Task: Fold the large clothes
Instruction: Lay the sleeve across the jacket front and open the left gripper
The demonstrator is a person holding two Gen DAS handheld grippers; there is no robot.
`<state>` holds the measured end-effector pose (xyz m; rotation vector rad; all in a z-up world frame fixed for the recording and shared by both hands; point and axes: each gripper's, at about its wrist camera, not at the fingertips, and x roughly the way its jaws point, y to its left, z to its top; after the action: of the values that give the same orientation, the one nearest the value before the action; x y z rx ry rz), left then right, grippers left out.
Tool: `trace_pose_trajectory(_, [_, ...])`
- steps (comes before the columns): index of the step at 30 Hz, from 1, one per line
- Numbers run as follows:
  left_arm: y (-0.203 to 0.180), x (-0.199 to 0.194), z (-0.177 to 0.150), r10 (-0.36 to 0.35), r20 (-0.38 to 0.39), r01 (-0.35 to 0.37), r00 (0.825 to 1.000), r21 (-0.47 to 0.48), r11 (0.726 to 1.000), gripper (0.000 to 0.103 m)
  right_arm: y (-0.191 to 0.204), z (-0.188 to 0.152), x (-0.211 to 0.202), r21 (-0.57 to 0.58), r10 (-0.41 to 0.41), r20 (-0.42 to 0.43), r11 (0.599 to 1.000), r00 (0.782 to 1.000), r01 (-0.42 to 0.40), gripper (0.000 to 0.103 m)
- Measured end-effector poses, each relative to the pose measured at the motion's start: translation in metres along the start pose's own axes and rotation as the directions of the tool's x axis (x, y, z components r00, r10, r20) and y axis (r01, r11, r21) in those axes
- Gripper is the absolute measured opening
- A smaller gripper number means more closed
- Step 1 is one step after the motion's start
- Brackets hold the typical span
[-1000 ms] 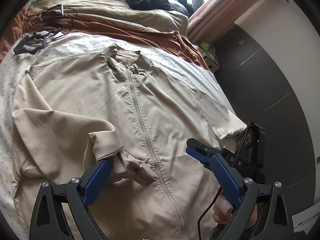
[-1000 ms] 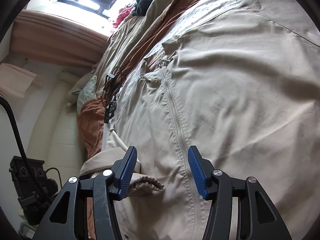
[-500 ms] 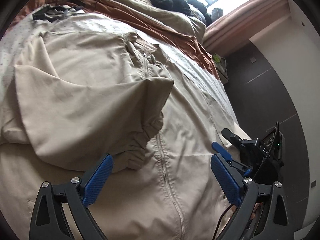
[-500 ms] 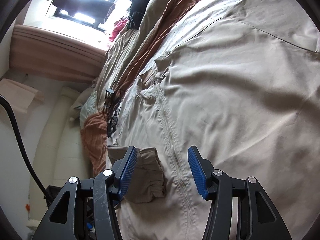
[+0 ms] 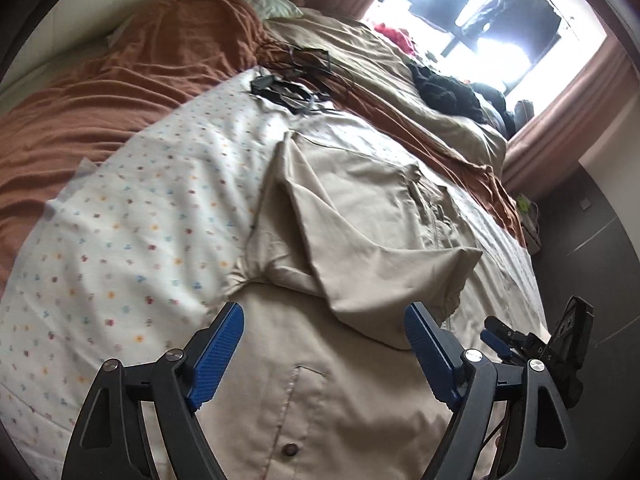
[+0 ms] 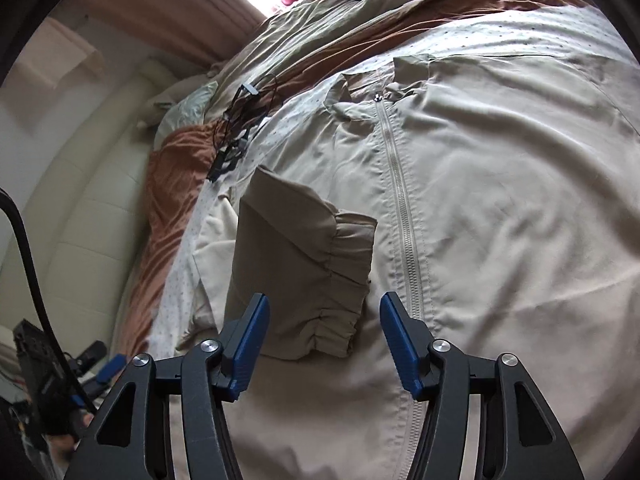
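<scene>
Jacket (image 6: pixel 500 208): beige, spread front-up on the bed, zipper (image 6: pixel 400 200) closed and running down its middle.
Sleeve (image 6: pixel 304 280): folded in across the jacket's front, gathered cuff (image 6: pixel 344 312) lying just beside the zipper.
Left gripper (image 5: pixel 324 352): jaws spread wide, holding nothing, over the jacket's lower front near a snap (image 5: pixel 289 449).
Right gripper (image 6: pixel 322 344): jaws spread wide, empty, cuff seen between them.
Sheet (image 5: pixel 132 240): white with small coloured dots, under the jacket.
Blanket (image 5: pixel 120 92): rust-brown, bunched beyond the sheet.
Cables (image 5: pixel 296 80): black tangle at the sheet's far edge.
</scene>
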<state>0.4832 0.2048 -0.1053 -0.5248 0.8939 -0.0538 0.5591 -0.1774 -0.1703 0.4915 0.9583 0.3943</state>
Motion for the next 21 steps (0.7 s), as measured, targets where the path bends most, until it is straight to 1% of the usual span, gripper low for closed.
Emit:
trace_pose_trajectory(2, [0.012, -0.011, 0.003, 0.016, 0.025, -0.016, 1.000, -0.020, 1.000, 0.083, 0.005, -0.003, 0.006, -0.023, -0.014, -0.003, 1.000, 1.000, 0.014, 0.069])
trace_pose_trajectory(4, [0.021, -0.021, 0.004, 0.034, 0.048, -0.033, 0.998, -0.033, 0.999, 0.083, 0.011, -0.006, 0.011, -0.053, -0.043, 0.001, 0.998, 0.999, 0.043, 0.076])
trace_pose_trajectory(7, [0.033, -0.034, 0.002, 0.062, 0.087, -0.059, 0.994, -0.034, 0.998, 0.083, 0.019, -0.010, 0.020, -0.112, -0.083, -0.012, 0.990, 0.997, 0.081, 0.077])
trace_pose_trajectory(10, [0.043, -0.039, 0.001, 0.091, 0.108, -0.087, 0.990, -0.042, 0.995, 0.083, 0.029, -0.012, 0.026, -0.177, -0.132, -0.002, 0.976, 0.991, 0.129, 0.079])
trace_pose_trajectory(13, [0.054, -0.037, 0.000, 0.089, 0.108, -0.084, 0.990, -0.056, 0.995, 0.083, 0.035, -0.014, 0.030, -0.231, -0.176, 0.025, 0.957, 0.984, 0.177, 0.080])
trace_pose_trajectory(15, [0.058, -0.034, -0.002, 0.066, 0.103, -0.060, 0.992, -0.062, 0.996, 0.084, 0.041, -0.016, 0.034, -0.281, -0.204, 0.027, 0.938, 0.979, 0.204, 0.080])
trace_pose_trajectory(18, [0.061, -0.027, -0.004, 0.076, 0.088, -0.070, 0.993, -0.066, 0.995, 0.083, 0.051, -0.021, 0.045, -0.365, -0.251, 0.022, 0.899, 0.968, 0.242, 0.080])
trace_pose_trajectory(21, [0.066, -0.019, -0.007, 0.069, 0.076, -0.064, 0.995, -0.074, 0.995, 0.083, 0.052, -0.024, 0.052, -0.402, -0.295, 0.026, 0.871, 0.955, 0.280, 0.080])
